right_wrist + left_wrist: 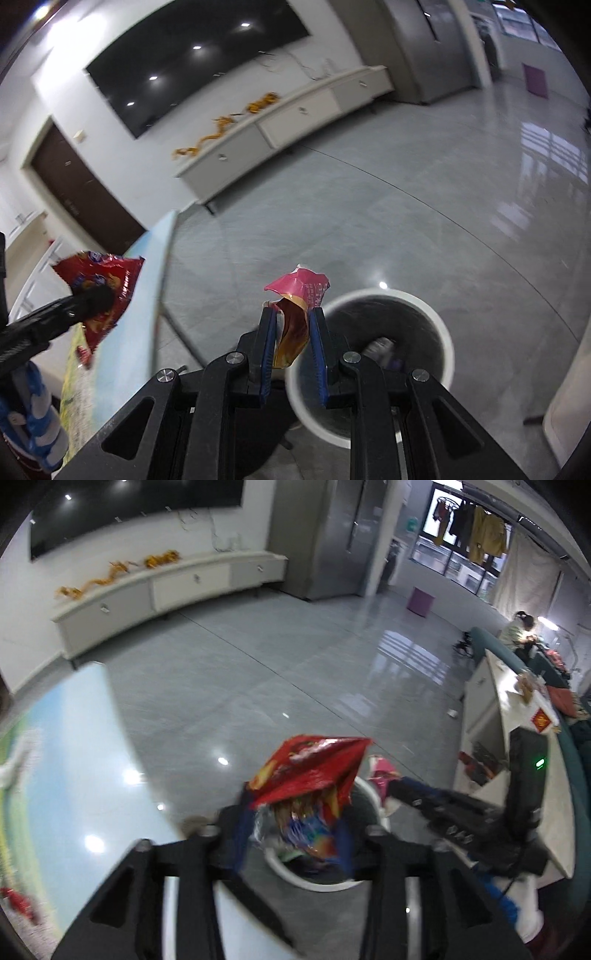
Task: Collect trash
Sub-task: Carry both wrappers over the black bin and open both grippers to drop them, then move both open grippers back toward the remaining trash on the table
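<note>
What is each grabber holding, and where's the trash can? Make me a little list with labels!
left gripper: shut on red snack bag
right gripper: shut on pink wrapper
trash bin: round, white rim, dark inside, on the grey floor, just beyond the right gripper
inside bin: something small, too blurry to name
table: pale blue top, beside the bin

glossy foil red snack bag (314,771), crinkly pink wrapper (299,306), shiny tile floor (258,686).
</note>
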`<state>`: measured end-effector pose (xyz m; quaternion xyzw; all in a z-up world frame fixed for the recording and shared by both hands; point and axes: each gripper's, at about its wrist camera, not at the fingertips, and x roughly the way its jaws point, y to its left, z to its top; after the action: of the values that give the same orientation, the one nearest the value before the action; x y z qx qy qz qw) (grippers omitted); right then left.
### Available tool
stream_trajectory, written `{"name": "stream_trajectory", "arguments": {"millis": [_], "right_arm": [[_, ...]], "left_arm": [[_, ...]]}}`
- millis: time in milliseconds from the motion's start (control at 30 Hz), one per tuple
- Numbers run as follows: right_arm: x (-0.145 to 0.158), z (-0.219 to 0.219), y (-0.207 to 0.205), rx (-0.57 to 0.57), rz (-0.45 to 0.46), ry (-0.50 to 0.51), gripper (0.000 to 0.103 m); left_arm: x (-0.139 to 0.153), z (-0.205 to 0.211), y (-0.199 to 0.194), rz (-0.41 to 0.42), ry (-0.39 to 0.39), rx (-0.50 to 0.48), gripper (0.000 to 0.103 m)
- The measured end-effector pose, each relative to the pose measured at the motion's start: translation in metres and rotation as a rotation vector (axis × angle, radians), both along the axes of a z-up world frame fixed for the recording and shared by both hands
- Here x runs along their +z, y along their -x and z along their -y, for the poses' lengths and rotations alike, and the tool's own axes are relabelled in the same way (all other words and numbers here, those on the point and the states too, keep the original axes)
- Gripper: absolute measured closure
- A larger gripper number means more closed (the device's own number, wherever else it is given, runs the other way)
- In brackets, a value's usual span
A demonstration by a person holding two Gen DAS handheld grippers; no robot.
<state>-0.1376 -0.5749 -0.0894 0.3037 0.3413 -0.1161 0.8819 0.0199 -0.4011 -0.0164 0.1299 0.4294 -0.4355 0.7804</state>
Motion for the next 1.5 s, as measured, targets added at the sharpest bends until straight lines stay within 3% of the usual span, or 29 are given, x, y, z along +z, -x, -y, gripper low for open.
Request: {"name": "stream_trajectory", "arguments": {"millis": [67, 200, 367, 533, 767, 867, 1033, 1267, 1500], "right_arm": [[-0.010, 0.006, 0.003, -0.033, -0.019, -0.011, 0.082], [-0.023, 0.017, 0.014, -0.098, -0.044, -0.037, 0.067], [-0.021, 0.019, 0.023, -0.135, -0.041, -0.042, 0.063], [0.000, 0.011, 0.021, -0.122, 0.004, -0.025, 0.063], [0.060, -0.028, 0.004, -0.022, 0.112, 0.051, 0.056], [0.085, -0.051, -0.008, 0.037, 0.154, 0.083, 0.056], [0.114, -0.093, -0.034, 0.147, 0.204, 0.116, 0.055], [0.124, -0.143, -0.074, 0.271, 0.214, 0.128, 0.055], [0.119, -0.185, -0.109, 0.380, 0.193, 0.124, 0.055]], "left_arm": [[-0.005, 0.014, 0.002, -0.050, 0.007, -0.032, 0.048], [-0.007, 0.020, 0.005, -0.089, 0.016, -0.047, 0.047], [0.002, -0.005, 0.007, -0.044, 0.012, -0.021, 0.047], [0.019, -0.043, -0.001, 0.024, 0.029, 0.052, 0.047], [0.053, -0.138, -0.019, 0.111, 0.099, 0.216, 0.046], [0.062, -0.188, -0.023, 0.148, 0.127, 0.307, 0.037], [0.062, -0.269, -0.025, 0.186, 0.131, 0.436, 0.036], [0.060, -0.362, -0.019, 0.263, 0.082, 0.558, 0.036], [0.041, -0.405, -0.019, 0.264, 0.028, 0.606, 0.036]]}}
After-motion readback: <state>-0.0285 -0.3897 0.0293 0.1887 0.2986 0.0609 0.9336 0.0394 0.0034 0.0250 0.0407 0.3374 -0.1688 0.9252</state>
